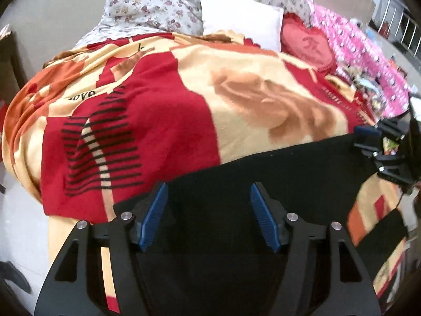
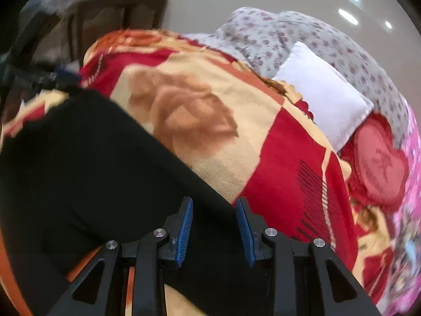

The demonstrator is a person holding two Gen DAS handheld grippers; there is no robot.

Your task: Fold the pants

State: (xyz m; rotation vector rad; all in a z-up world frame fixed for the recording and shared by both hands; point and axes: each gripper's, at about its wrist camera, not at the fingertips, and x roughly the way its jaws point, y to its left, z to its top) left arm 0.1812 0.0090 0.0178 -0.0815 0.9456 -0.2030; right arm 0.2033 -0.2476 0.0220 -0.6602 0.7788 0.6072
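The black pants [image 1: 263, 173] lie spread on a red and cream blanket [image 1: 163, 110] that covers the bed. Their far edge runs as one straight line across the blanket, from the left gripper [image 1: 208, 217] up to the right gripper [image 1: 368, 142], which shows at the right side of the left wrist view. Beyond this edge the blanket is bare as far as the pillows, so there is wide open room on that side. At the left the blanket falls over the side of the bed toward a pale floor [image 1: 23, 223].

The left gripper is spread wide; its two blue pads [image 1: 154, 216] stand well apart above the black cloth and hold nothing. The right gripper [image 2: 214, 230] is also released, with a narrower gap between its pads [image 2: 184, 230], and the edge of the pants [image 2: 92, 163] passes just under that gap. In the right wrist view the left gripper [image 2: 39, 79] appears small and blurred at the far corner of the pants.

At the head of the bed I count one white pillow [image 1: 239, 15], one red heart cushion [image 1: 307, 47], one grey flowered quilt [image 1: 147, 5] and one pink patterned cloth [image 1: 360, 55]. Near the pink cloth lie some small things, too blurred to name. A dark wooden piece of furniture [image 2: 110, 18] stands beside the bed.
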